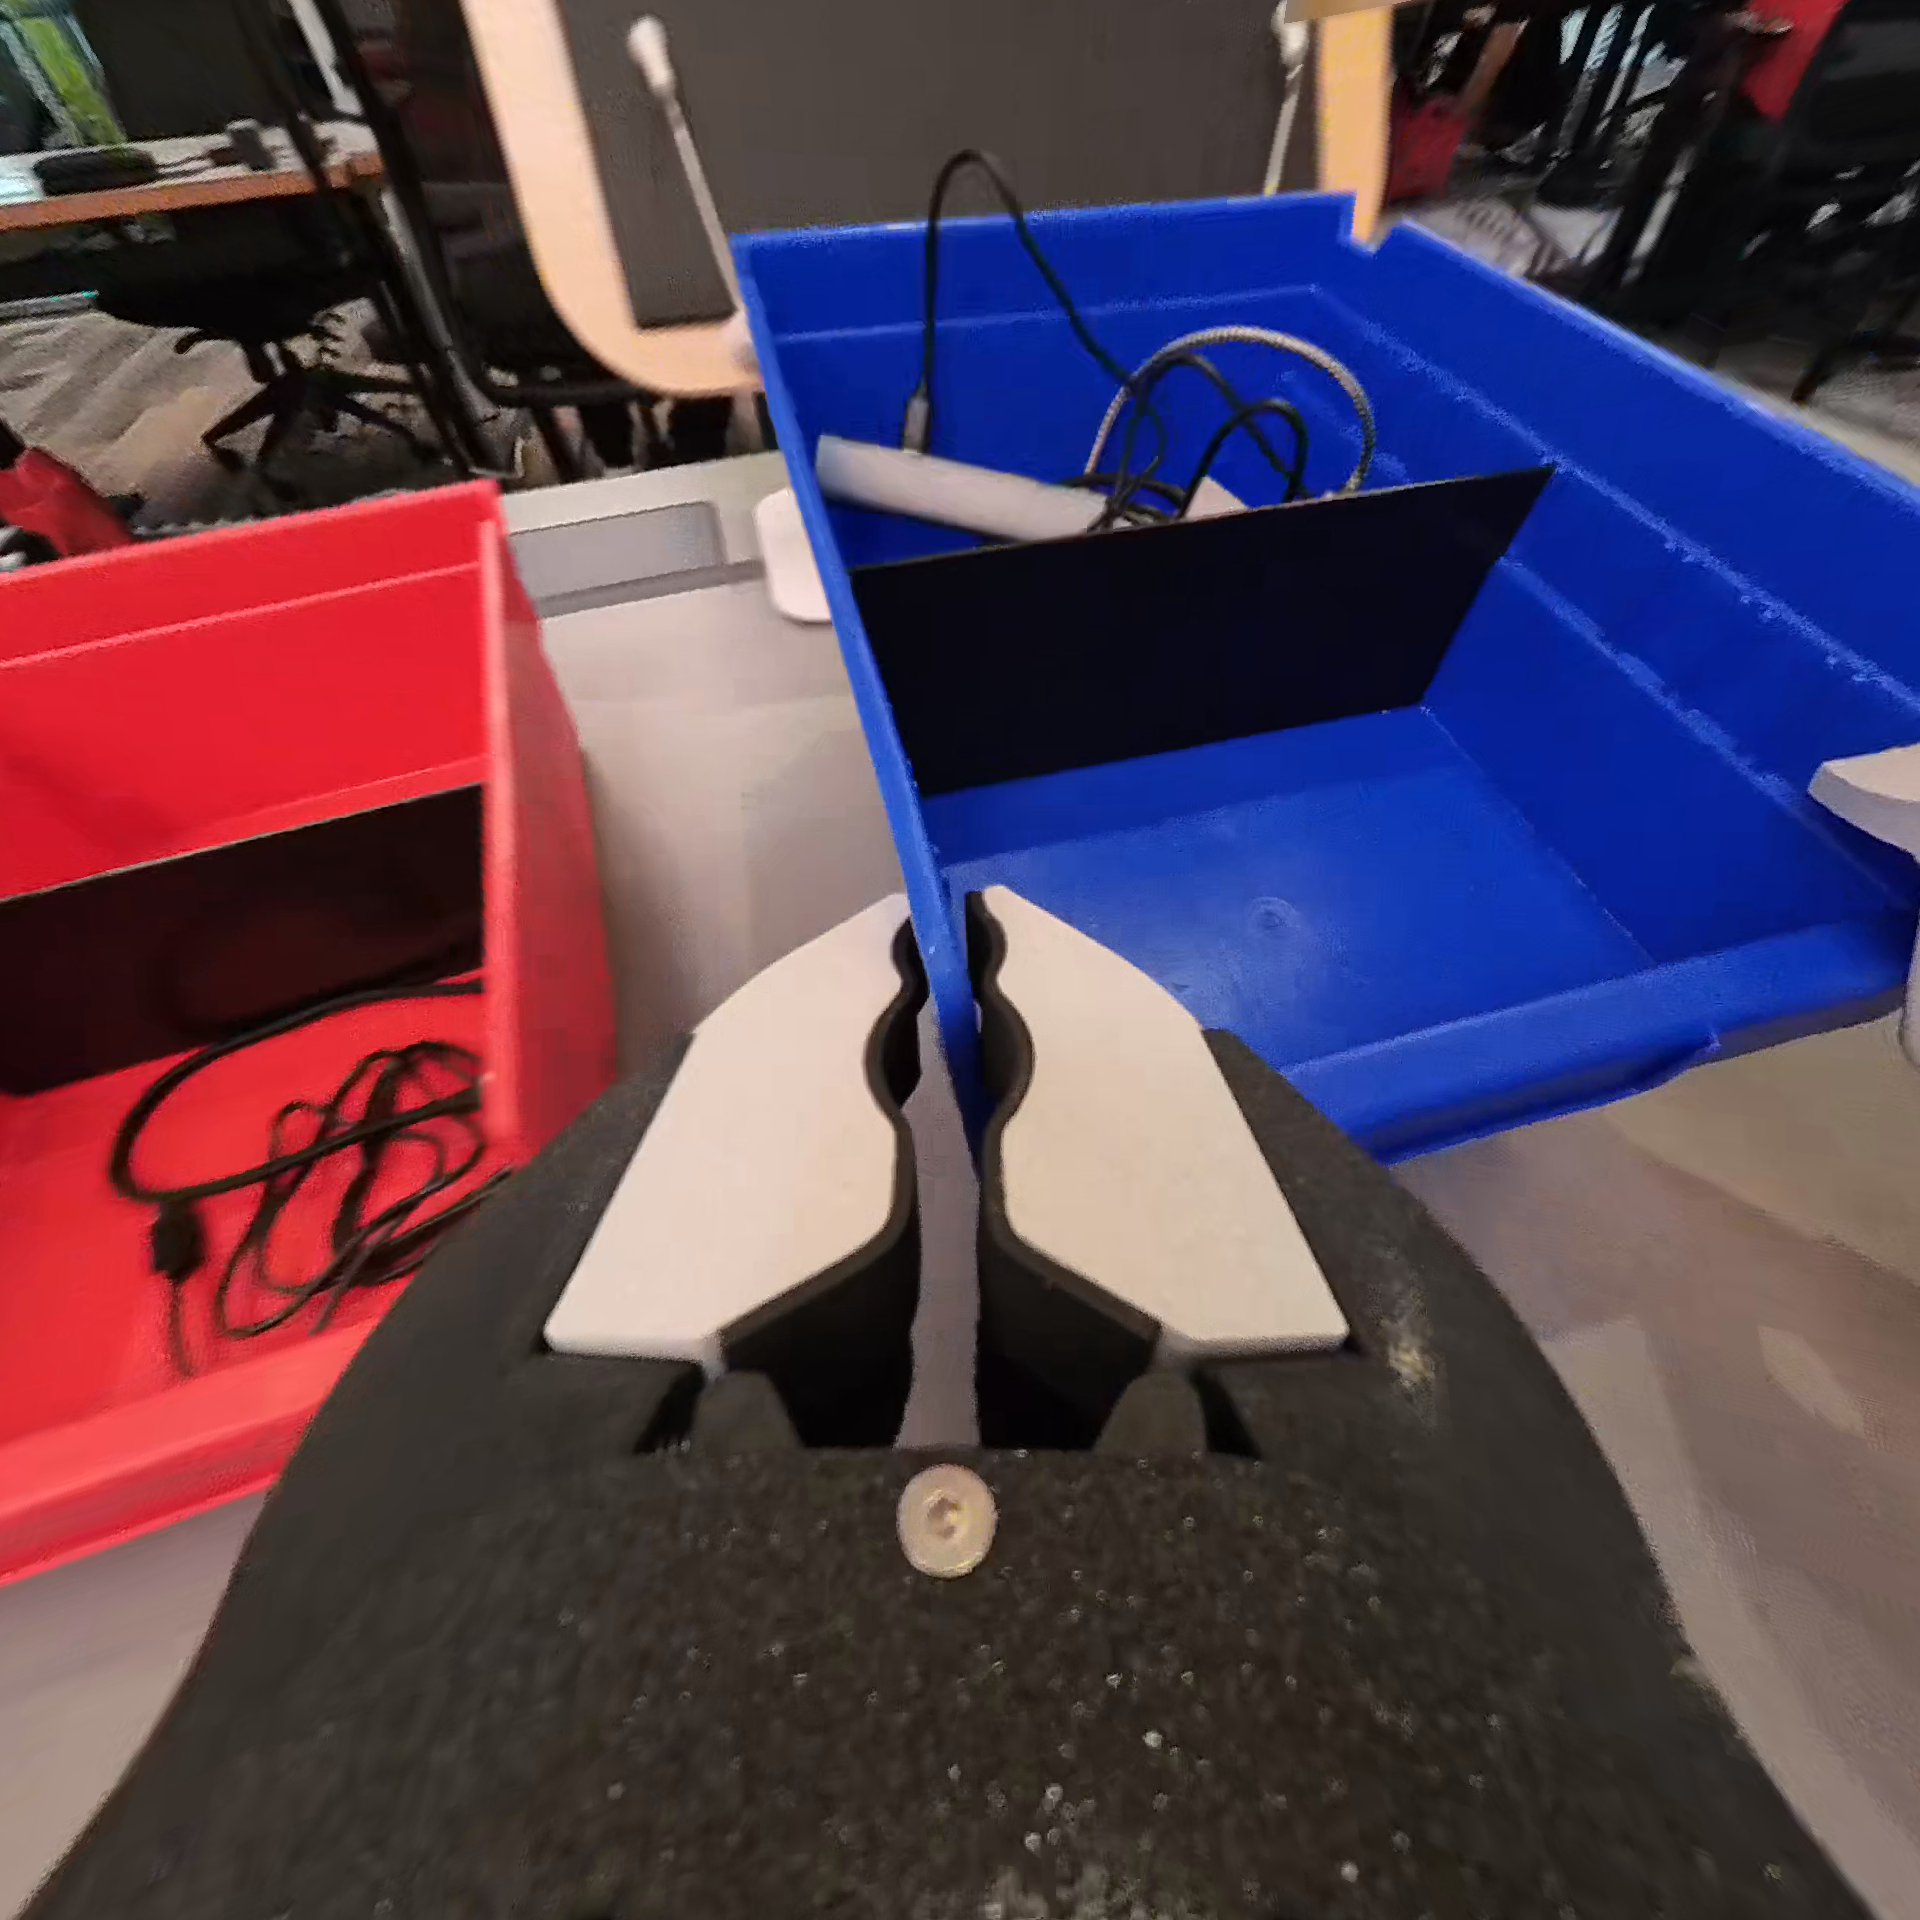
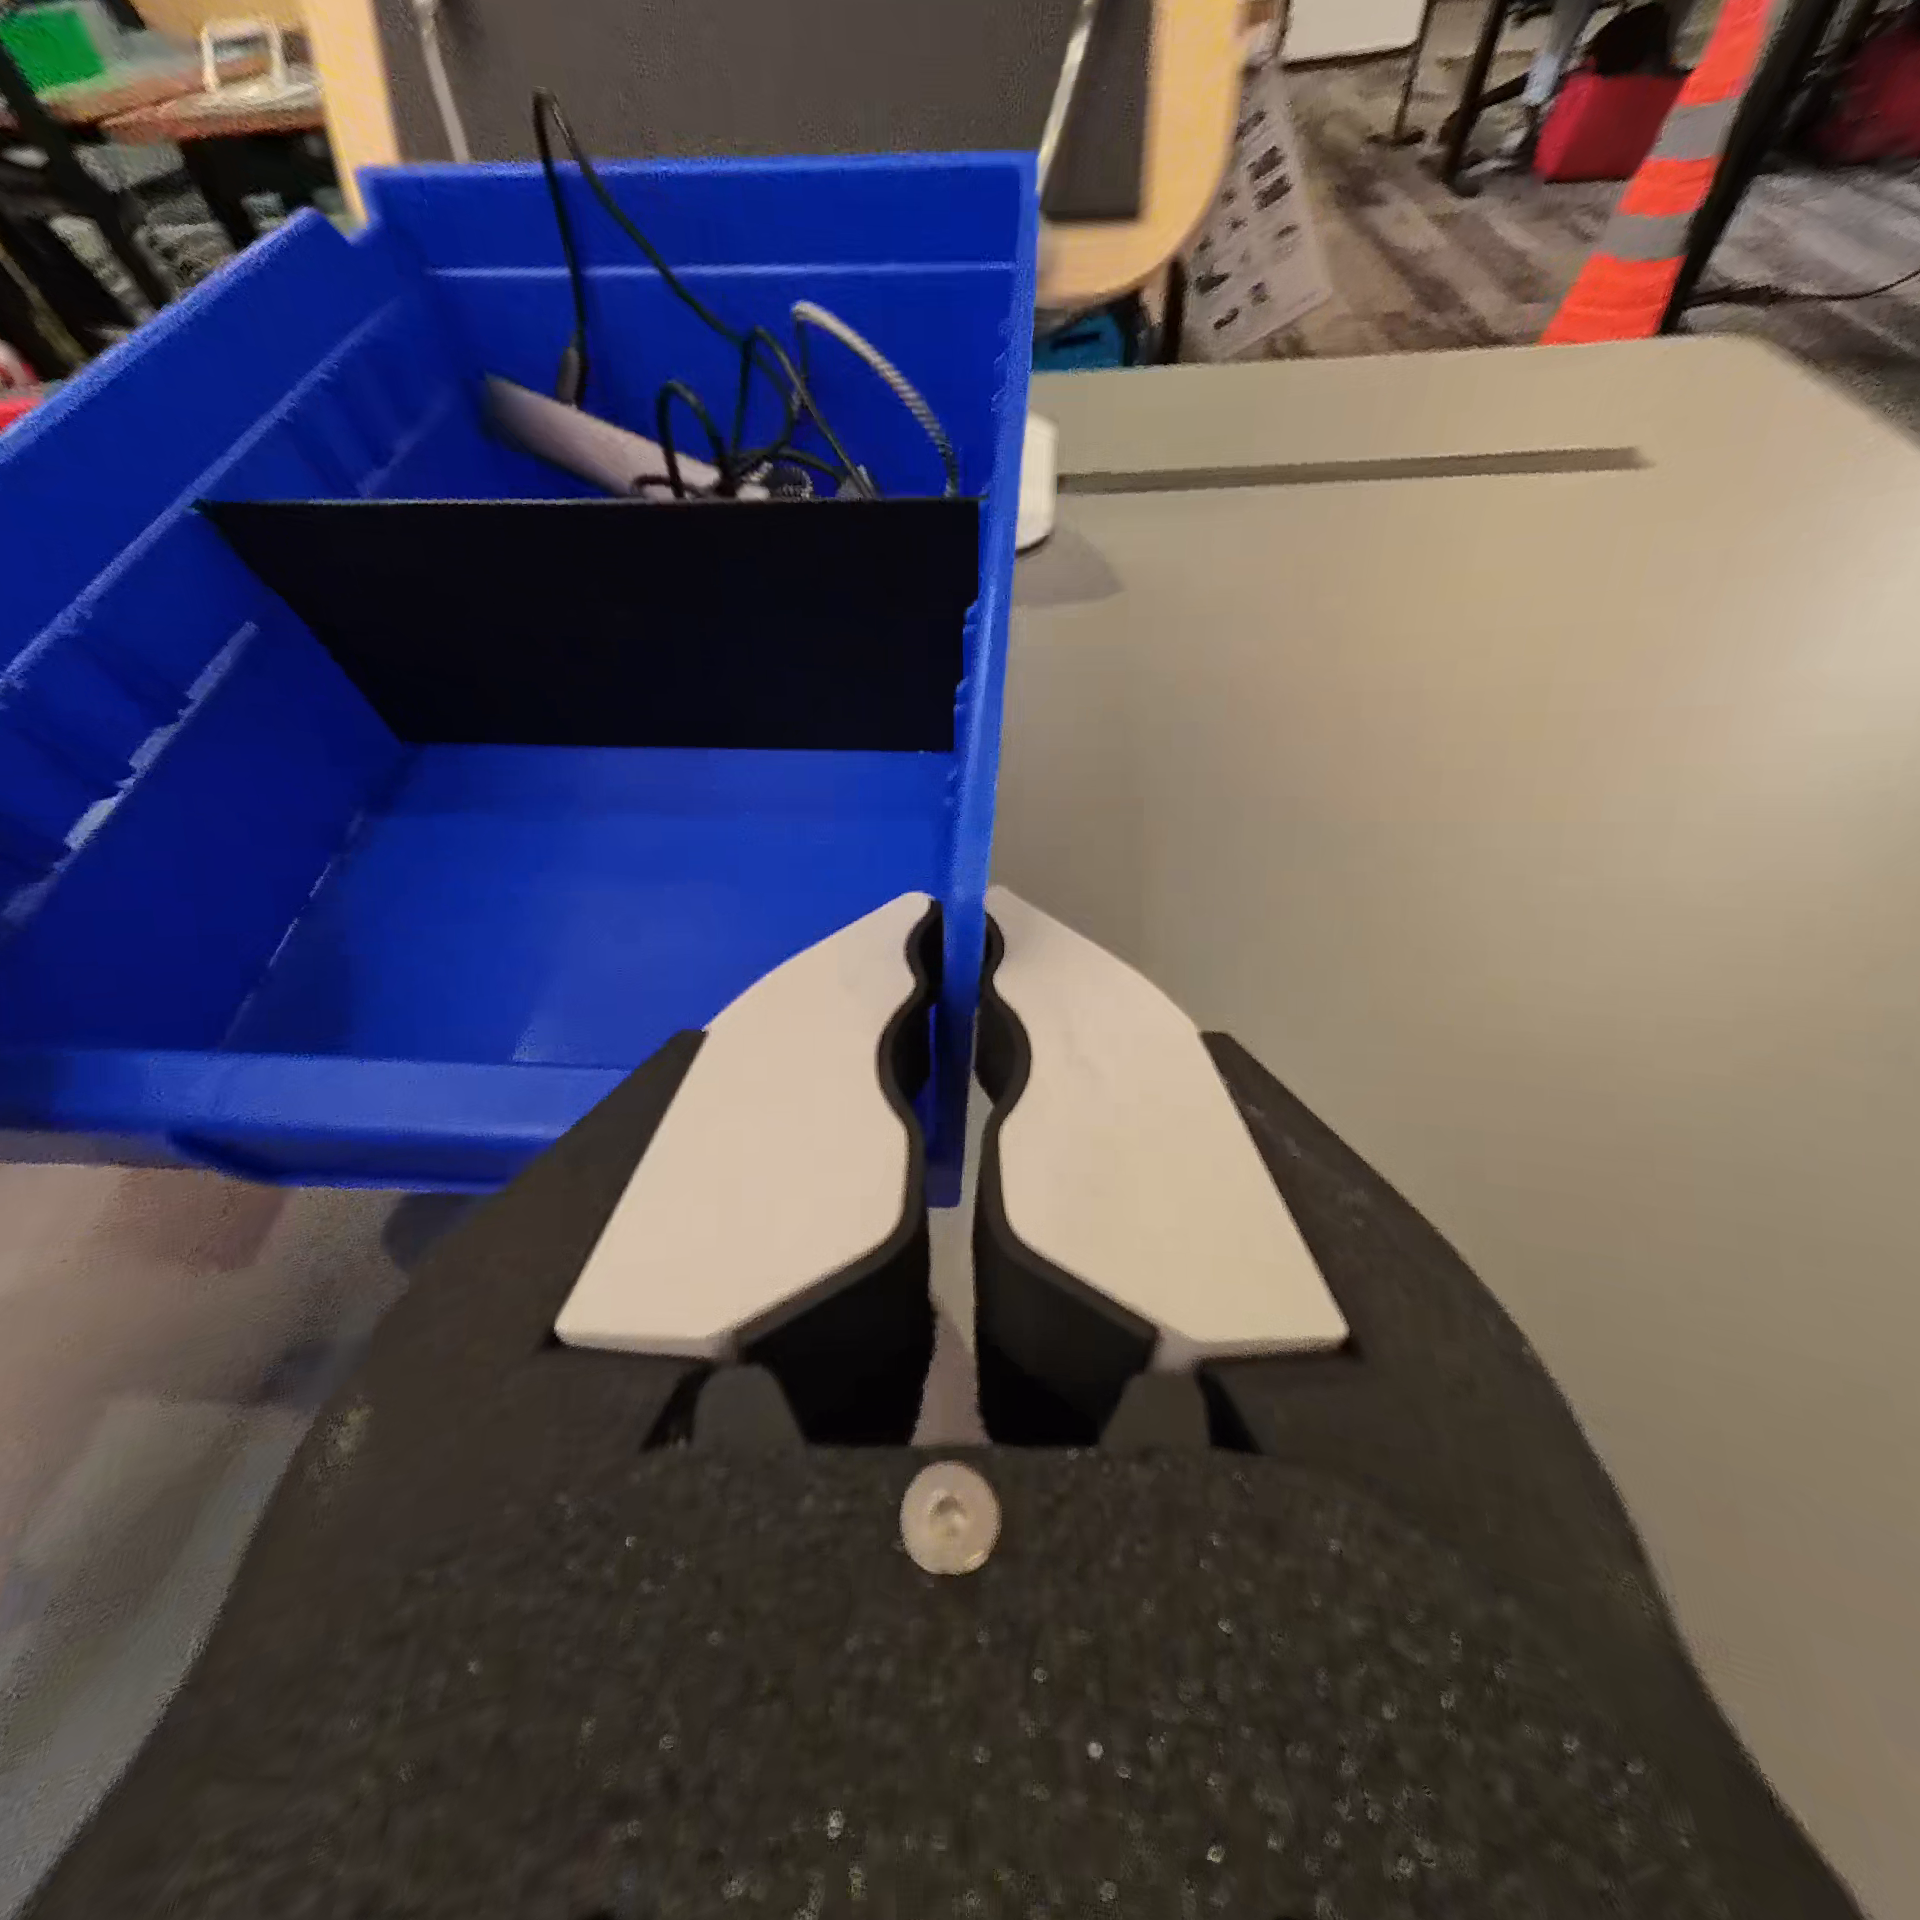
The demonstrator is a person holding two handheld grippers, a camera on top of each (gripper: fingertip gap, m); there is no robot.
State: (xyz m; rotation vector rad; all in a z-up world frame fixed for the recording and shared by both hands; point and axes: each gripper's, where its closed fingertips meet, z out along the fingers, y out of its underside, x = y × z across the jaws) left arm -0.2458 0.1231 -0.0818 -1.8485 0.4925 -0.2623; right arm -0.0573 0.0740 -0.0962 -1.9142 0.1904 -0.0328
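In the left wrist view, the left gripper (image 1: 943, 920) is clamped narrow on the left side wall of a blue plastic bin (image 1: 1621, 665), near its front corner, one finger inside the bin and one outside. The bin's front end appears raised off the grey table (image 1: 707, 748), a shadow lying below its front lip. A black divider (image 1: 1174, 634) stands across the bin; the near compartment shows bare blue floor, while the far one holds a grey bar-shaped device (image 1: 956, 488), a black cable (image 1: 997, 260) and a braided silver cable (image 1: 1330, 364). A pale finger of the right gripper (image 1: 1870, 805) shows at the bin's right wall. To the left, apart from the blue bin, a red bin (image 1: 260, 665) sits on the table with its own black divider (image 1: 249, 904) and a tangled black cable (image 1: 312, 1195) in the near compartment. Beyond the table are a curved pale wooden frame (image 1: 561, 239), desks and dark chair legs on grey carpet.

In the right wrist view, the right gripper (image 2: 961, 914) is likewise closed narrow on the bin's (image 2: 187, 436) right side wall near the front corner. The divider (image 2: 623, 613), the grey device (image 2: 582, 436) and the cables lie behind it. The table (image 2: 1455, 831) spreads bare grey to the right, with a long slot (image 2: 1351, 468) near its far edge. A small white object (image 2: 1037, 488) peeks out beside the bin. Farther off stand an orange cone with grey bands (image 2: 1662, 197) and black stand legs.
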